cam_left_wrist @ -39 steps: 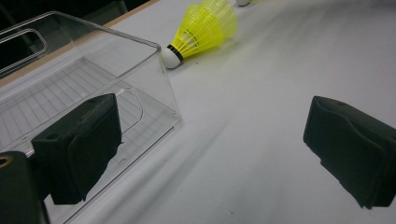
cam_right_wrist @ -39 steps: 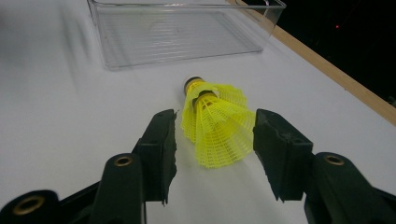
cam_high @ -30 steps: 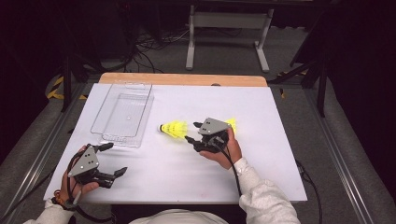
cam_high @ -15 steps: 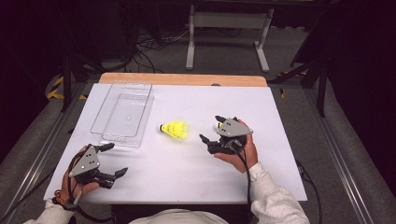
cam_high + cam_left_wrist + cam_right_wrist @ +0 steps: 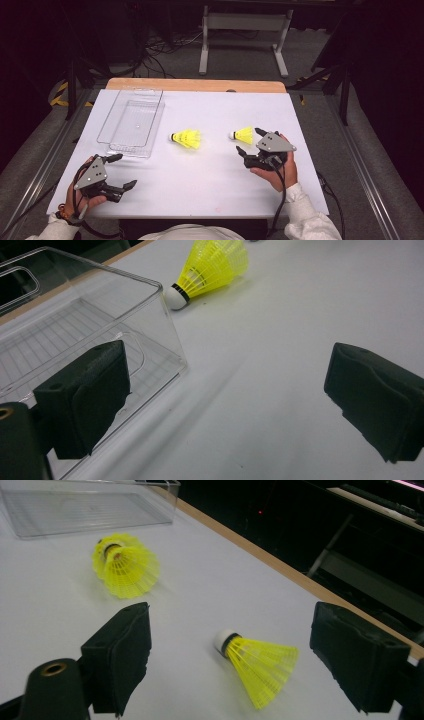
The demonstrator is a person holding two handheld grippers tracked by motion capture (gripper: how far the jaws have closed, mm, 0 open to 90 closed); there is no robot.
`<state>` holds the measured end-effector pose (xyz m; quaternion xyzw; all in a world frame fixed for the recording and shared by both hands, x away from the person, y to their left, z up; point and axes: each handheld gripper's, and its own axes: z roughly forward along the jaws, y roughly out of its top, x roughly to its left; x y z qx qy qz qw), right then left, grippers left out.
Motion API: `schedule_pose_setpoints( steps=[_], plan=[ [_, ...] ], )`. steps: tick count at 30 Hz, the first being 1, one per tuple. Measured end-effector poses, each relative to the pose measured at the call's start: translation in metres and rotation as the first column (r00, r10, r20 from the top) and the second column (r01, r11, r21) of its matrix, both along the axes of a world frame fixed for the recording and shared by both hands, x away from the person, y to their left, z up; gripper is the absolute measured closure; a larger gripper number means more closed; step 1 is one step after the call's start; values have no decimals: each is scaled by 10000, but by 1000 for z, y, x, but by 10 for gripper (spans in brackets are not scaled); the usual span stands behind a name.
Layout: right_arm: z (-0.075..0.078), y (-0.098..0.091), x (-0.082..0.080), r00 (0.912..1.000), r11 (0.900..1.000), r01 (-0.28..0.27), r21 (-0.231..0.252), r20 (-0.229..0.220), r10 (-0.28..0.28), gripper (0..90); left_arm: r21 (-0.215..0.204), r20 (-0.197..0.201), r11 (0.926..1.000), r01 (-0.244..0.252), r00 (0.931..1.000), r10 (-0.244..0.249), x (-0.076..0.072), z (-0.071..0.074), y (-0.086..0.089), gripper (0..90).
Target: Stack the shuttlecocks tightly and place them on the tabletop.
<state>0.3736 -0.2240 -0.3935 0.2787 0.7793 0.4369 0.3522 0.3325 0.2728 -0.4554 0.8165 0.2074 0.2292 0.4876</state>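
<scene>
Two grippers lay low over the white table (image 5: 210, 195), both wide open and empty.
Right gripper (image 5: 248, 141) faced a yellow shuttlecock (image 5: 242, 134); left gripper (image 5: 122, 171) rested beside the clear tray (image 5: 131, 122).

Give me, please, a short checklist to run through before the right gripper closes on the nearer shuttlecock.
1. Right gripper open: ok, jaws stand wide apart.
2. Near shuttlecock between the jaws: ok, it lies on its side in the gap, touching neither.
3. Its cork faces the other shuttlecock: ok, and the two lie apart.
4. Bin free to receive: ok, nothing lies in it.
5. Left gripper out of the way: ok, open, by the bin's near corner.
6. Table between shuttlecock and bin free: ok, save for the other shuttlecock.
</scene>
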Motion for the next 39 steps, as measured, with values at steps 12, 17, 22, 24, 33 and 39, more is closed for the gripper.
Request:
schedule_pose_setpoints(
  steps=[12,17,22,24,33,39],
  plan=[
    [-17,-28,4,9965,9981,618,-18,-571,-618,196,58,-6,10000,65,10000,-65,0,0,-1,57],
    [-24,-30,9,9949,9980,633,-83,-779,-638,181,69,12,10000,43,10000,-44,0,0,-1,57],
    [-30,-31,13,9936,9978,651,-146,-916,-661,173,125,46,9999,43,10000,-43,0,0,-1,56],
    [-33,-33,16,9936,9972,736,-131,-850,-744,148,129,31,9999,51,10000,-51,0,0,-1,56],
    [-41,-42,24,9896,9944,1053,70,-988,-1041,134,145,31,9999,60,10000,-61,1,0,-1,56],
    [-47,-47,30,9838,9927,1188,198,-1373,-1149,128,144,40,9999,49,10000,-50,1,0,-1,56]
  ],
)
